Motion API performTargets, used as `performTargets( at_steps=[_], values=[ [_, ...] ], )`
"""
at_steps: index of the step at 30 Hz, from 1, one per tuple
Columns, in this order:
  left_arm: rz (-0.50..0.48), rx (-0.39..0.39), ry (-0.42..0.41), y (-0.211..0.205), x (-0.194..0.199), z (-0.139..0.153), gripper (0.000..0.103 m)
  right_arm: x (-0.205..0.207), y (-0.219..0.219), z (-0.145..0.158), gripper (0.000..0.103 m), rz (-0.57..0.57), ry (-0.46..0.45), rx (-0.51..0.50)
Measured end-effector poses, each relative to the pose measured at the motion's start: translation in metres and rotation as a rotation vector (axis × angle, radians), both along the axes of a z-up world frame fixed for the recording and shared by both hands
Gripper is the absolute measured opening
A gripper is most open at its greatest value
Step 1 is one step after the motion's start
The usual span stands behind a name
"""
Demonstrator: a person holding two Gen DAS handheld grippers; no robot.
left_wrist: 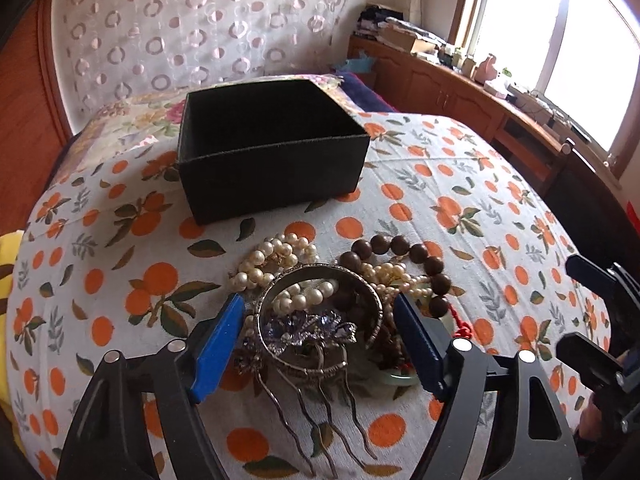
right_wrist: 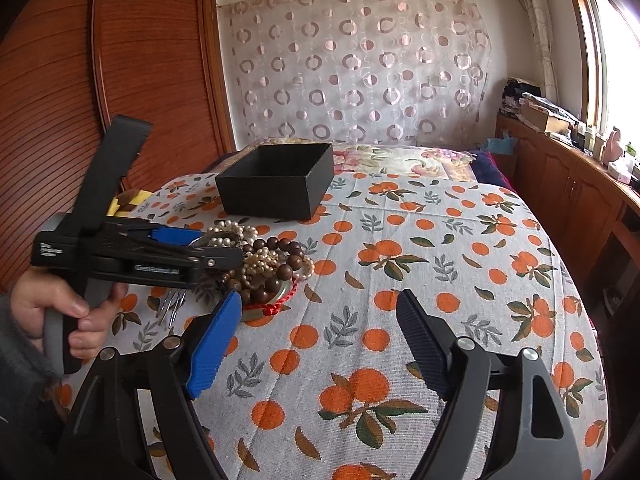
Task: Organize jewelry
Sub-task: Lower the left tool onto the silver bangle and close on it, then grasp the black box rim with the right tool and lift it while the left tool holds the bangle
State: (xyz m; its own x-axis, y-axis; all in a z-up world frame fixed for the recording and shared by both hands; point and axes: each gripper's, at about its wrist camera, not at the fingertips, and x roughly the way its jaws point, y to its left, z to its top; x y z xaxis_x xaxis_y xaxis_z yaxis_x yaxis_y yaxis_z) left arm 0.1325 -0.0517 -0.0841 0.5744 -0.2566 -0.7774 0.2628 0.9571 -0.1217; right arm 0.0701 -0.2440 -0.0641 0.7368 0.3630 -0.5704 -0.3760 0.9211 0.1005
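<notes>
A heap of jewelry lies on the orange-print cloth (left_wrist: 460, 184): pearl strands (left_wrist: 276, 256), a brown wooden bead bracelet (left_wrist: 420, 256), a silver bangle (left_wrist: 360, 280), and a metal hair comb with a purple flower (left_wrist: 312, 330). My left gripper (left_wrist: 319, 300) hangs low over the heap, open. Its blue pads flank the silver bangle with a small gap on each side. An open black box (left_wrist: 276, 168) stands behind the heap with nothing visible inside. My right gripper (right_wrist: 318, 299) is open above bare cloth to the right of the heap (right_wrist: 264, 264), nothing between its fingers.
A person's hand (right_wrist: 72, 312) holds the left gripper's handle. A green jade ring (left_wrist: 396, 380) and a red tassel (left_wrist: 460, 320) lie at the heap's right side. A wooden wardrobe (right_wrist: 60, 120) stands left, and a cluttered wooden cabinet (right_wrist: 560, 184) runs under the window.
</notes>
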Motion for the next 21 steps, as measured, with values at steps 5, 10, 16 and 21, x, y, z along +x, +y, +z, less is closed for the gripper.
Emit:
performTargets(
  at_steps=[5,10,16,21],
  values=[
    [0.003,0.01,-0.009,0.001,-0.002,0.0,0.057,0.001,0.001,-0.001,0.082,0.007,0.003,-0.005],
    [0.02,-0.006,-0.043,0.006,-0.013,0.008,0.057,0.006,0.005,-0.002,0.078,0.022,0.014,-0.013],
    [0.042,-0.031,-0.099,0.019,-0.032,0.026,0.057,0.025,0.014,-0.003,0.058,0.065,0.034,-0.041],
    [0.059,-0.036,-0.138,0.025,-0.044,0.036,0.057,0.055,0.027,-0.006,0.046,0.106,0.07,-0.074]
  ],
)
